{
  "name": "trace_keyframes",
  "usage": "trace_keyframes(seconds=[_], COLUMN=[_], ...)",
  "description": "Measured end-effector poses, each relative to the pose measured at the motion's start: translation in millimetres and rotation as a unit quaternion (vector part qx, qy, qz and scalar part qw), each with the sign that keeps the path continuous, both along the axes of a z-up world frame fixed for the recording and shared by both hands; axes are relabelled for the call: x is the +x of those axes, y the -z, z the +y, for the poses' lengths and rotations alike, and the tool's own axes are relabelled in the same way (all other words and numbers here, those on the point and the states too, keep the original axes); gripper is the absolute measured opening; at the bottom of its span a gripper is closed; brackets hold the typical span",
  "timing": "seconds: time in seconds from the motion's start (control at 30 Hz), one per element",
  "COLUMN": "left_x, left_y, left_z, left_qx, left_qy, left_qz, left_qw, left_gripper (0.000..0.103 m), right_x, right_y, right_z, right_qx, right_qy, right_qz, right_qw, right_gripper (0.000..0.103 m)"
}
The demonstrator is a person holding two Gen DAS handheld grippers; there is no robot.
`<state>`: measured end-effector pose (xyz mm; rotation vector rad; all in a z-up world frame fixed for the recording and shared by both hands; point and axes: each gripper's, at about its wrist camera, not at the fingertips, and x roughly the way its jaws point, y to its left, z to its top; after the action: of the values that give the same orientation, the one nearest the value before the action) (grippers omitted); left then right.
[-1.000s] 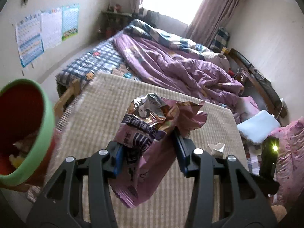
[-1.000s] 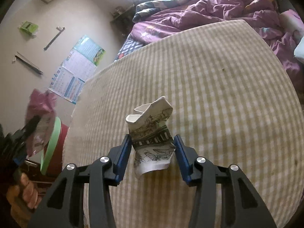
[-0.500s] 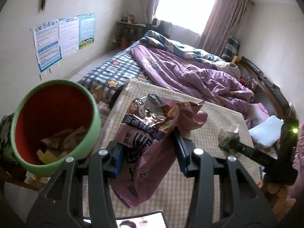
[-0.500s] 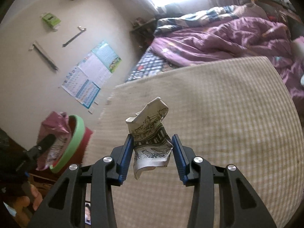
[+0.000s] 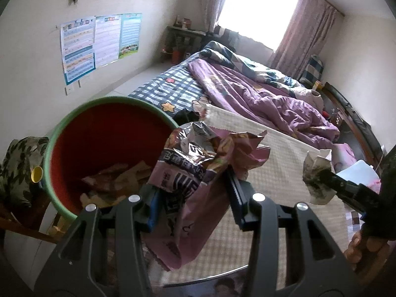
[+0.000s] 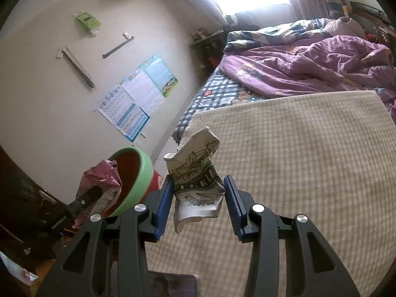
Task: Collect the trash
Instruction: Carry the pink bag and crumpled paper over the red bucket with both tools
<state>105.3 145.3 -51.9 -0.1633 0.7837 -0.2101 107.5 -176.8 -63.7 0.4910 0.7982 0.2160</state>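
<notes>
My left gripper (image 5: 193,198) is shut on a crumpled purple snack bag (image 5: 195,173), held just right of the rim of a red bin with a green rim (image 5: 74,113). The bin holds several scraps of trash (image 5: 116,180). My right gripper (image 6: 198,203) is shut on a crushed white printed carton (image 6: 195,175), held above the checked table. In the right wrist view the bin (image 6: 138,173) and the purple bag (image 6: 104,178) are low on the left. The carton (image 5: 316,175) shows at the right in the left wrist view.
A beige checked table (image 6: 309,173) lies under and right of both grippers. A bed with a purple quilt (image 5: 267,99) stands beyond it. Posters (image 5: 99,42) hang on the left wall. A patterned cushion (image 5: 19,168) sits left of the bin.
Both grippers have moved left toward the bin with their loads. The bin now looms larger beside the purple bag, and the carton has come closer to it.
</notes>
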Motion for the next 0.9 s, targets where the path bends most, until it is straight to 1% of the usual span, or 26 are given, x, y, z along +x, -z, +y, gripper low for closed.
trace_keyframes(seconds=[0.3,0.43,0.53,0.9], left_x=[10,12,13,22], left_y=[2,2,2,11], left_z=[44,56,56,95], left_qx=[0.002,0.002,0.002,0.002], left_qy=[-0.016,-0.016,-0.016,-0.026], left_qz=[0.002,0.001,0.002,0.016], left_qw=[0.9999,0.9999,0.9999,0.9995], left_gripper=[0.044,0.044,0.044,0.044], right_x=[8,11,15,28], right_y=[-8,-11,-11,-8], right_z=[40,55,69,105], right_qx=[-0.004,-0.004,-0.004,-0.007], right_qy=[-0.008,-0.014,-0.021,-0.040], right_qz=[-0.011,-0.017,-0.018,-0.013], right_qw=[1.000,1.000,1.000,0.999], right_gripper=[0.041,0.041,0.041,0.041])
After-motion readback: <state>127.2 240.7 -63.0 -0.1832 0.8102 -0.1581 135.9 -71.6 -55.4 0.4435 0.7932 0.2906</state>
